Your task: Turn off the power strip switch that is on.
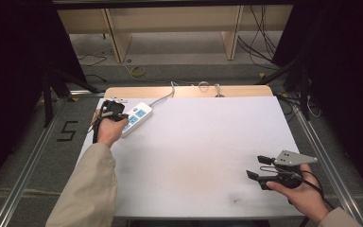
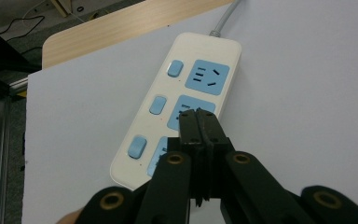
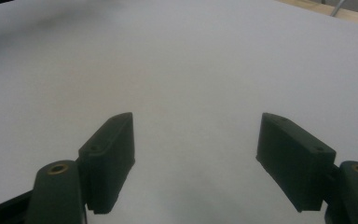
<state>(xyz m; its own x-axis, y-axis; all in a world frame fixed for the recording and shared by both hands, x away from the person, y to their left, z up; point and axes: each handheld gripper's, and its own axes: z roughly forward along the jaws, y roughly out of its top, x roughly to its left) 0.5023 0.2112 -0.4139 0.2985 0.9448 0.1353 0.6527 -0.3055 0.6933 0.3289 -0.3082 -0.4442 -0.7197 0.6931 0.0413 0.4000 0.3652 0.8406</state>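
Thing: white plastic power strip with blue sockets (image 2: 177, 105), far-left corner of white table (image 1: 203, 156) | rigid, light, smooth; grip across narrow sides | left gripper (image 2: 199, 122) jaws together above it | right gripper (image 3: 196, 154) jaws apart, empty.

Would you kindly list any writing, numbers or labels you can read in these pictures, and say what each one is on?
"5": a black figure marked on the grey floor left of the table.
Power strip: no brand or lettering can be read; its blue sockets and switches carry no readable label.
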